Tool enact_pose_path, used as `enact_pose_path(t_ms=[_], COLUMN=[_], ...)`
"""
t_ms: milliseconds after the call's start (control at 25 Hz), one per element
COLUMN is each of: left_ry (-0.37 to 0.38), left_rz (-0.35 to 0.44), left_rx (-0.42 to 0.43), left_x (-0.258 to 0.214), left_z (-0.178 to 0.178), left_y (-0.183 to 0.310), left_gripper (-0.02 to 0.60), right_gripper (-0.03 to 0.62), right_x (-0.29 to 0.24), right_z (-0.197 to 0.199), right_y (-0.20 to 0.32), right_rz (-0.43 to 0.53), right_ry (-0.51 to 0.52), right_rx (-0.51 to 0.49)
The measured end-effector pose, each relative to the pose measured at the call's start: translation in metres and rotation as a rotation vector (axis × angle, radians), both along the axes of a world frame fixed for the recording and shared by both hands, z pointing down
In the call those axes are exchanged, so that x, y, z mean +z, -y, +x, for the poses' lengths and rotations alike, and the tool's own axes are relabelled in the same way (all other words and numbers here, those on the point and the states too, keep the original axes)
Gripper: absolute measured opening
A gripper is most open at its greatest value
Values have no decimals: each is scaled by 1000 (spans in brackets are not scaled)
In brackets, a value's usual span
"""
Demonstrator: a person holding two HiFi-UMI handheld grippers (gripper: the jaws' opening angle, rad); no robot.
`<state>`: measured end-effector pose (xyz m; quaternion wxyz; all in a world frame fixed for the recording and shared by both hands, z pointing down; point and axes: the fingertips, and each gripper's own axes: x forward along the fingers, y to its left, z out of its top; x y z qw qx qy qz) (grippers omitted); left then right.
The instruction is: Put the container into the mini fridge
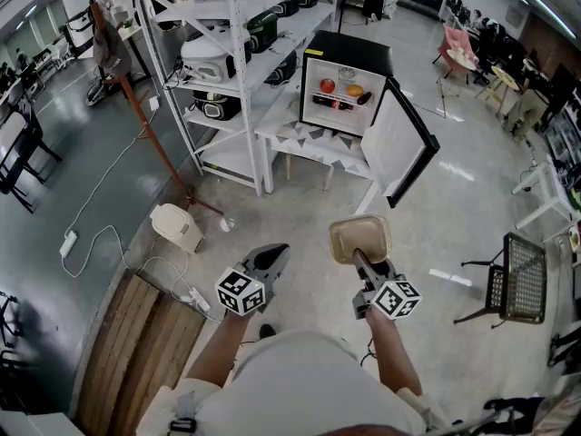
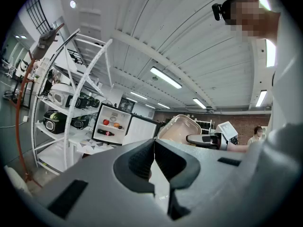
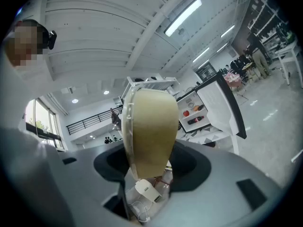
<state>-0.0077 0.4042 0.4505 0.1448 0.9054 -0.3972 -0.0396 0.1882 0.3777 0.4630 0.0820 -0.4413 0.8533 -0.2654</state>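
Note:
My right gripper is shut on a beige, lidded container, held out in front of me over the floor; in the right gripper view the container stands upright between the pads. The black mini fridge sits on a small white table ahead, its door swung open to the right, with fruit and a bottle on its shelves. My left gripper is shut and holds nothing; its jaws meet edge to edge. The fridge and the container show in the left gripper view.
A white metal shelf unit with appliances stands left of the fridge. A small beige bin and a power strip with cables lie on the floor at left. A wooden pallet is near my left. A black wire chair stands at right.

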Motion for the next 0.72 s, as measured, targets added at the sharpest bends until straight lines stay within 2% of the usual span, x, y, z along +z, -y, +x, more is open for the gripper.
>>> enact_pose_path(t_ms=[400,720], left_ry=[-6,-11], left_rz=[-5,-12], left_rx=[10,7], left_x=[-3,4], left_z=[-1,-18], left_y=[0,5], left_gripper=[6,6], right_gripper=[230,232], right_x=[-6,-1], right_z=[-7,-19], right_y=[-2,3], right_rz=[1,-11], right_ry=[3,34], right_rx=[-8,-5])
